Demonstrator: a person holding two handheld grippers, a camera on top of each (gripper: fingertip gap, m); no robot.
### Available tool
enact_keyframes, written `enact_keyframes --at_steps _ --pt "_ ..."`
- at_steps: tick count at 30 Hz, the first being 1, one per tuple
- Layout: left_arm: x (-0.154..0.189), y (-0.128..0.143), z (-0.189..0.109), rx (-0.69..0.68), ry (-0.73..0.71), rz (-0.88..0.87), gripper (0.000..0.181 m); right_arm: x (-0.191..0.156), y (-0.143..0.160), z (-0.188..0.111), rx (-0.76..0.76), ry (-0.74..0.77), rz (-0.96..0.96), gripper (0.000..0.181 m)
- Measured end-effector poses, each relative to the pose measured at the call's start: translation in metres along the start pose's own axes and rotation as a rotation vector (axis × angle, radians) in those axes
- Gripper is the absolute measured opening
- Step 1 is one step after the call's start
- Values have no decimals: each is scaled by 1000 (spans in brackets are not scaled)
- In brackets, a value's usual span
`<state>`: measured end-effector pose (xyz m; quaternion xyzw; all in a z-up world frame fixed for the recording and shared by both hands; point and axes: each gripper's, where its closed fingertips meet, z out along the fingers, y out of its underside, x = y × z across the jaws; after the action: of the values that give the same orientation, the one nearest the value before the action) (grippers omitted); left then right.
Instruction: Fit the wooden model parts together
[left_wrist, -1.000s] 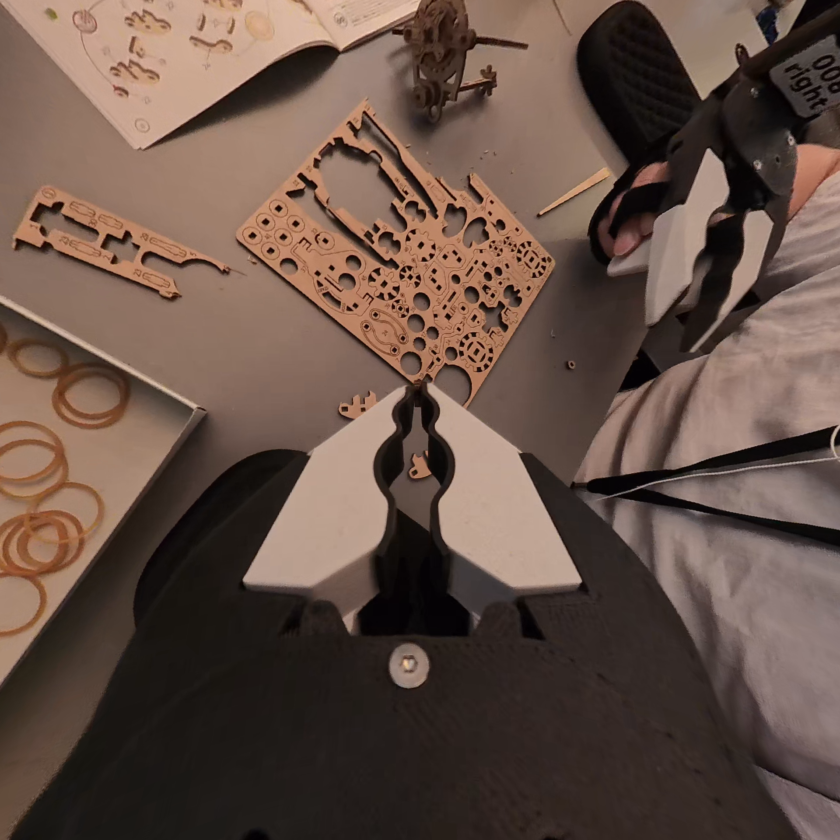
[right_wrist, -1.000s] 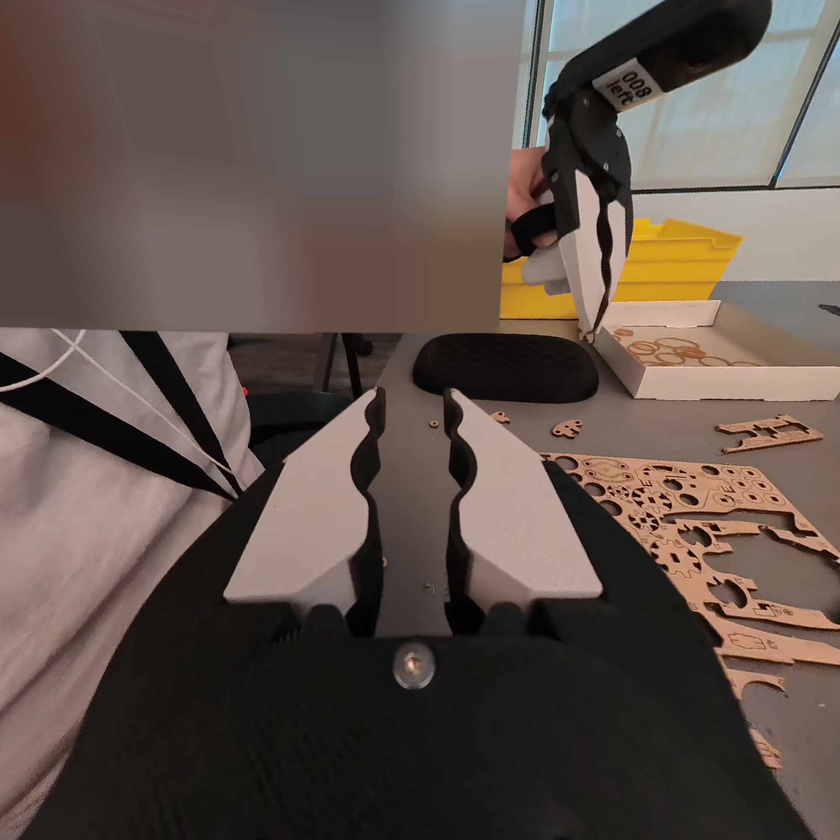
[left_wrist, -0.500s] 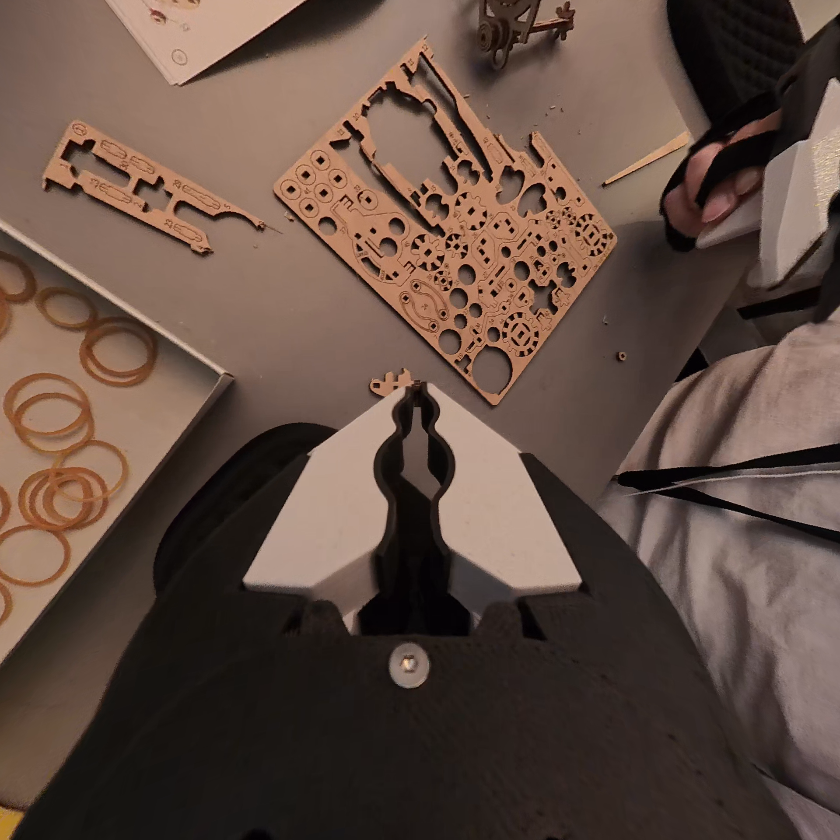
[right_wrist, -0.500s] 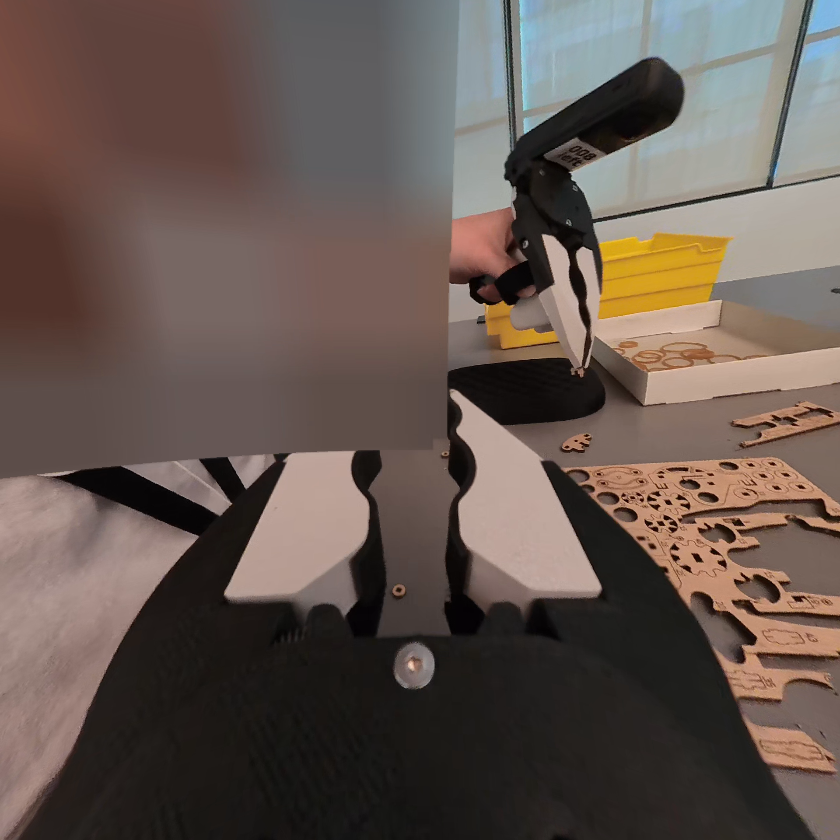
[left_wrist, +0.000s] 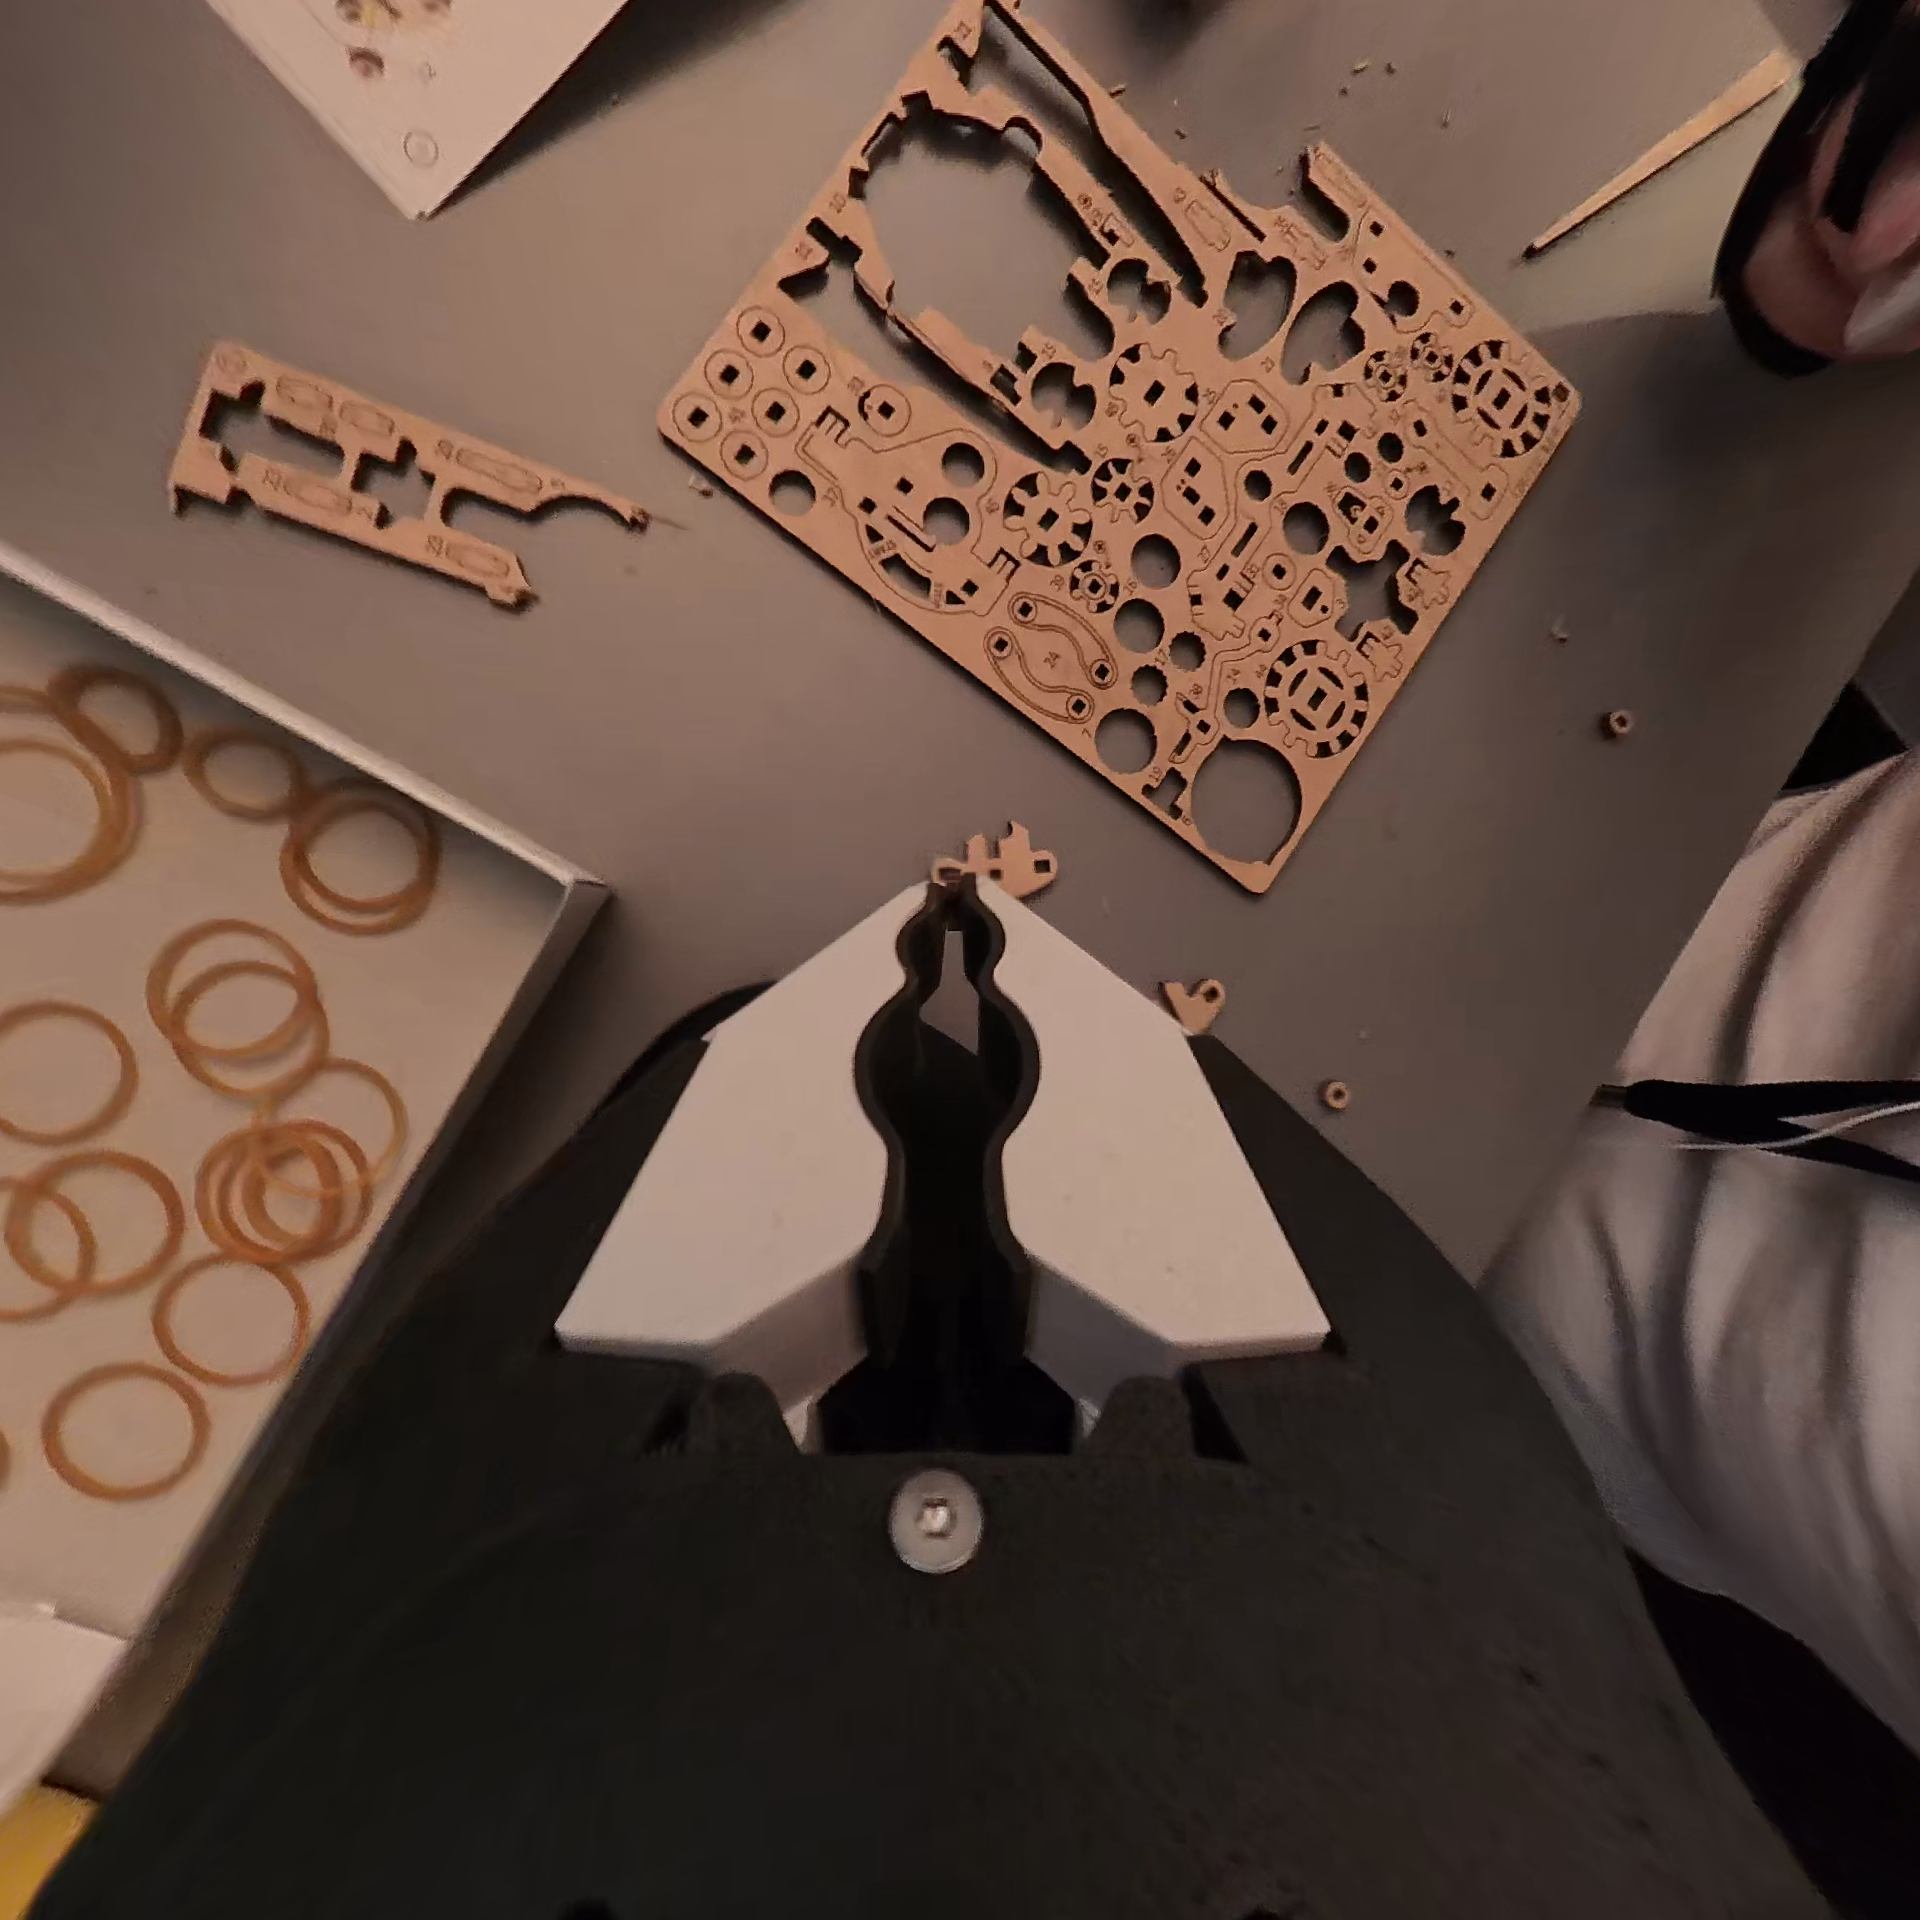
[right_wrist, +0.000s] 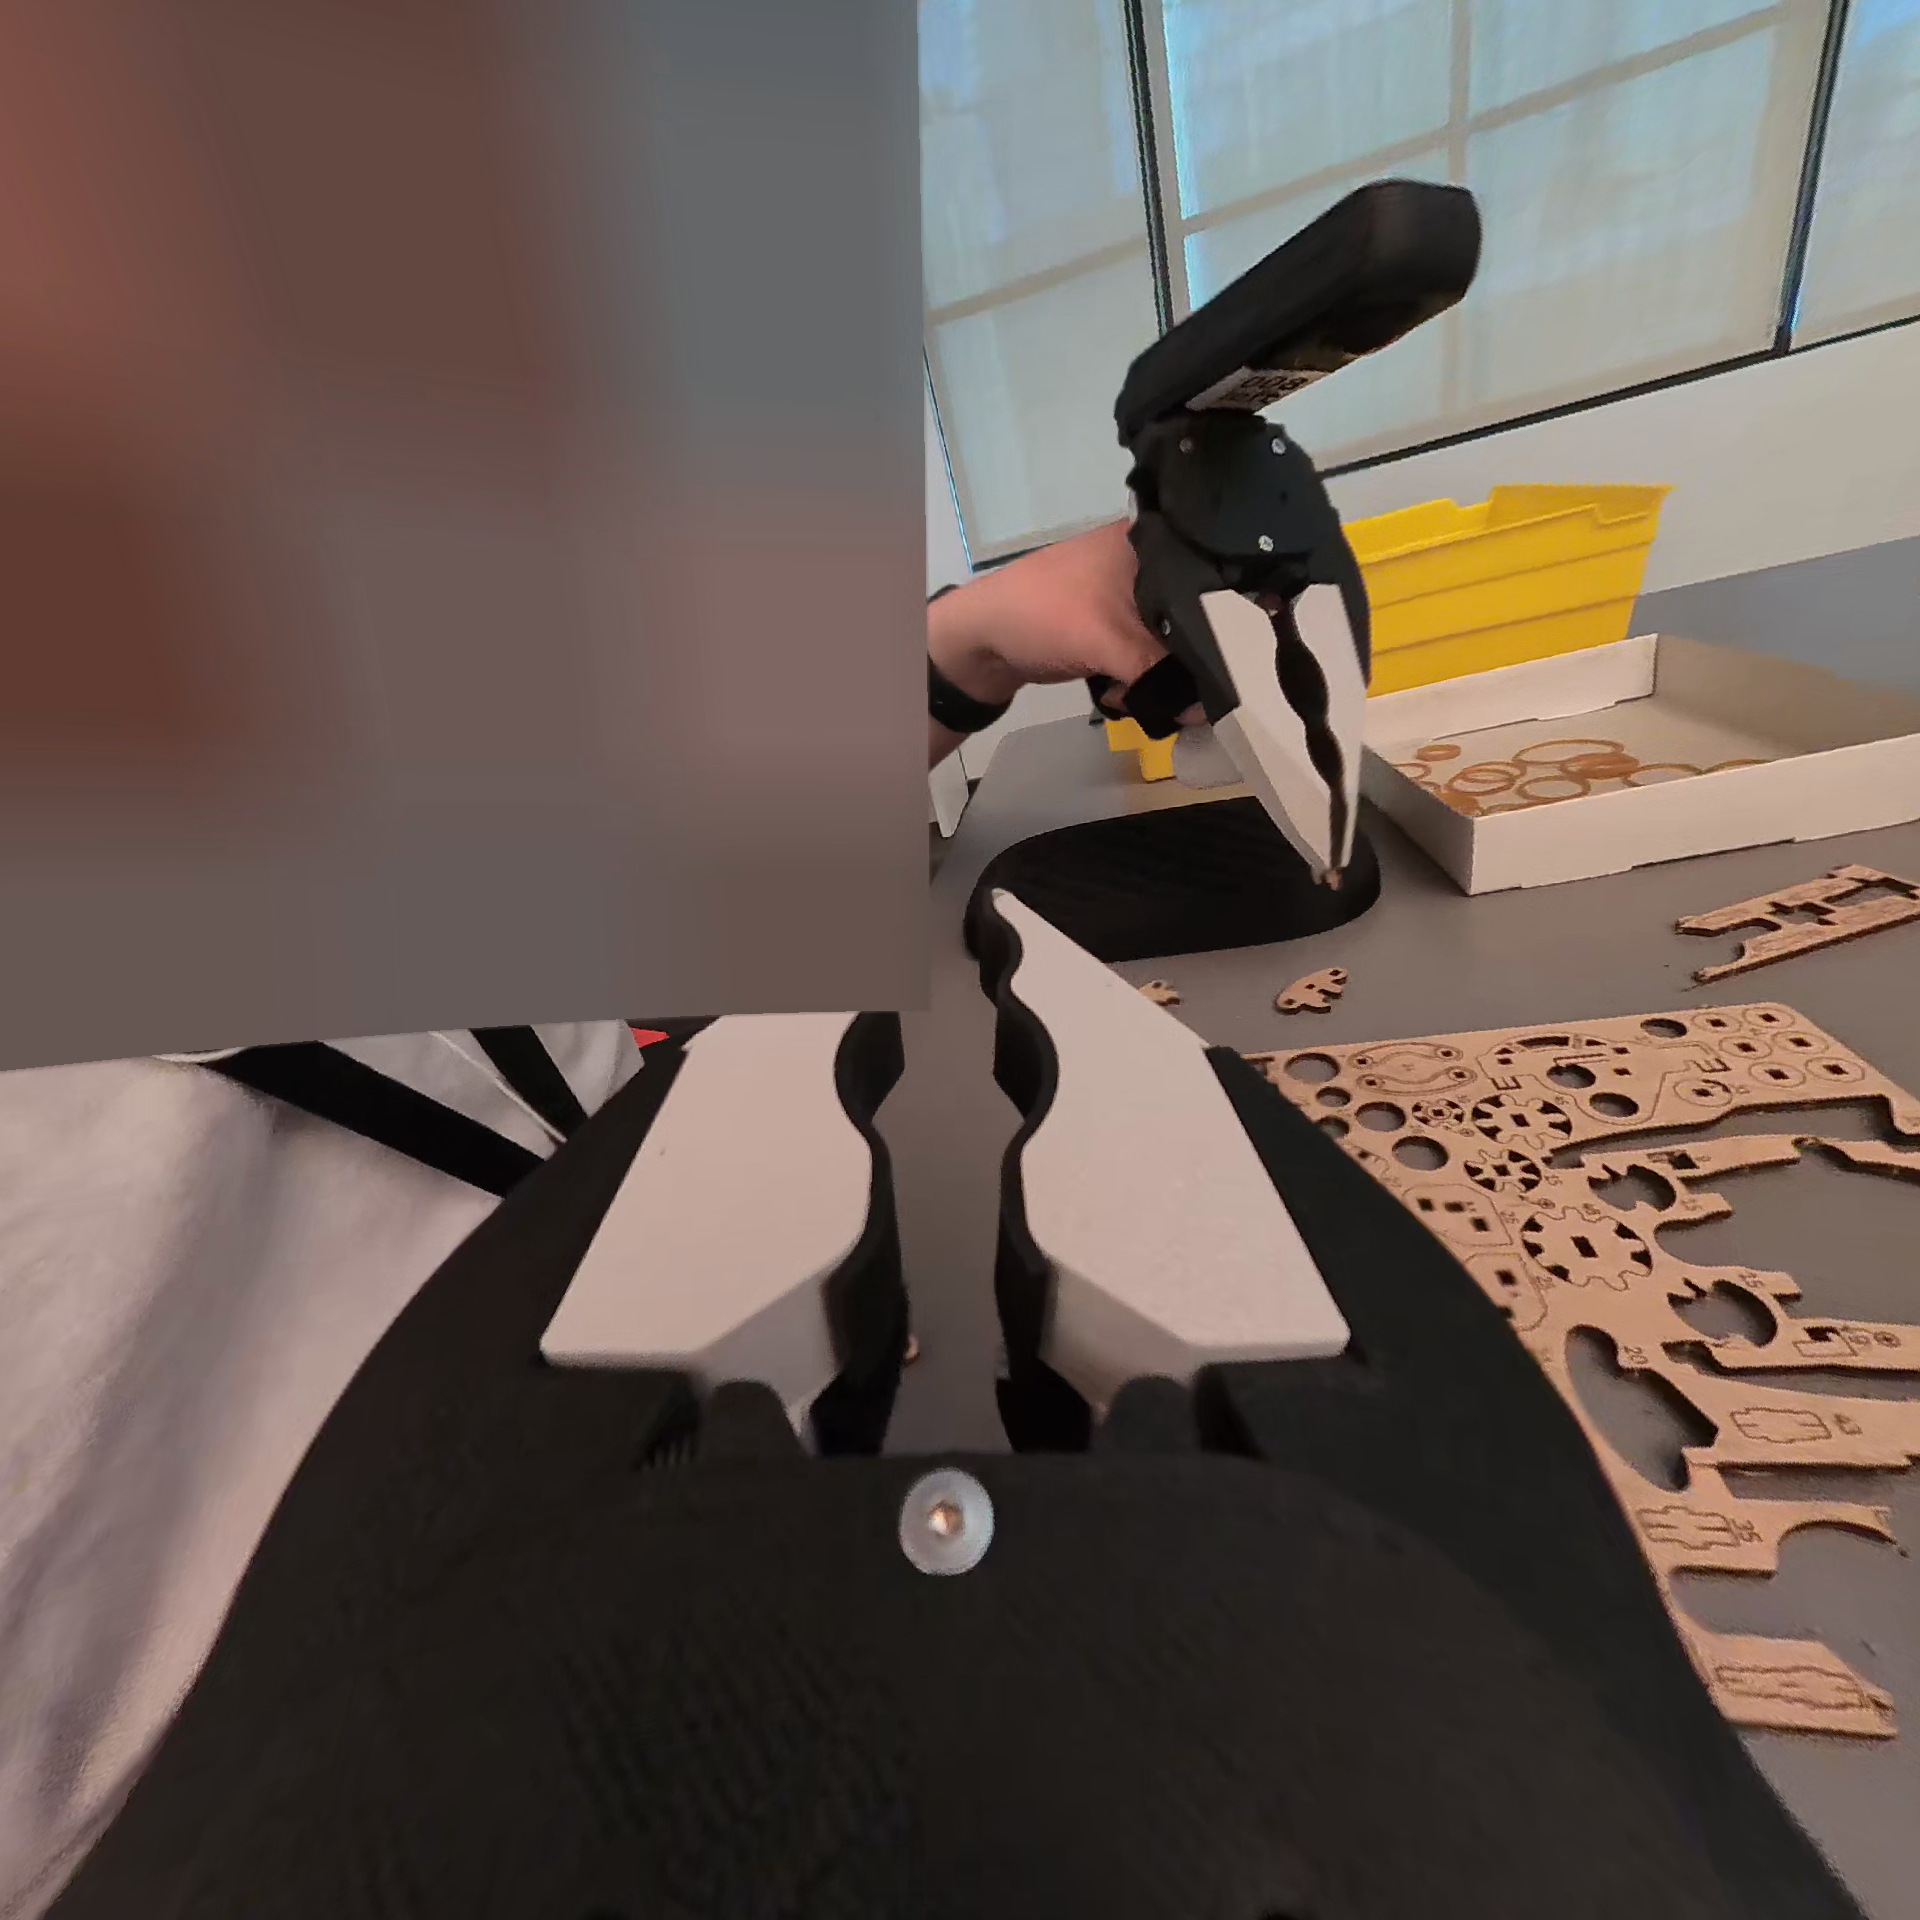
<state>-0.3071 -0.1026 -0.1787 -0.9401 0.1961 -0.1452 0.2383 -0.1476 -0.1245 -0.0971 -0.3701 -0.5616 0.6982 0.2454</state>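
A tiny wooden piece (left_wrist: 951, 886) is pinched at the tips of the left gripper (left_wrist: 953, 896), held above the table (left_wrist: 727, 707) near the sheet (left_wrist: 1122, 468). The right gripper (right_wrist: 948, 997) is spread, nothing held.

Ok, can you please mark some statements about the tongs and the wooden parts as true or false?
1. The left tongs are shut on a tiny wooden piece. True.
2. The right tongs hold a gear. False: they are open and empty.
3. The rubber bands lie in a white box. True.
4. The punched wooden sheet stands upright against a bin. False: it lies flat on the grey table.
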Motion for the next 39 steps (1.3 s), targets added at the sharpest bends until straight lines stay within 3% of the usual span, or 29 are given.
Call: enact_keyframes --at_steps 1,6,14,25,30,39 --pt "-4 -2 3 6 -2 19 2 3 0 1 1 4 -8 7" --pt "-7 -9 16 31 76 36 2 10 7 8 -38 23 -69 5" --pt "-4 4 33 24 128 -2 2 17 7 6 -39 39 -63 4" --pt "5 6 22 73 136 -87 2 14 6 5 -46 38 -75 4" --pt "2 -21 1 192 139 -148 1 18 7 4 -51 66 -70 4" --pt "-5 -107 -28 489 113 -52 1 -1 25 18 -100 15 -72 4"
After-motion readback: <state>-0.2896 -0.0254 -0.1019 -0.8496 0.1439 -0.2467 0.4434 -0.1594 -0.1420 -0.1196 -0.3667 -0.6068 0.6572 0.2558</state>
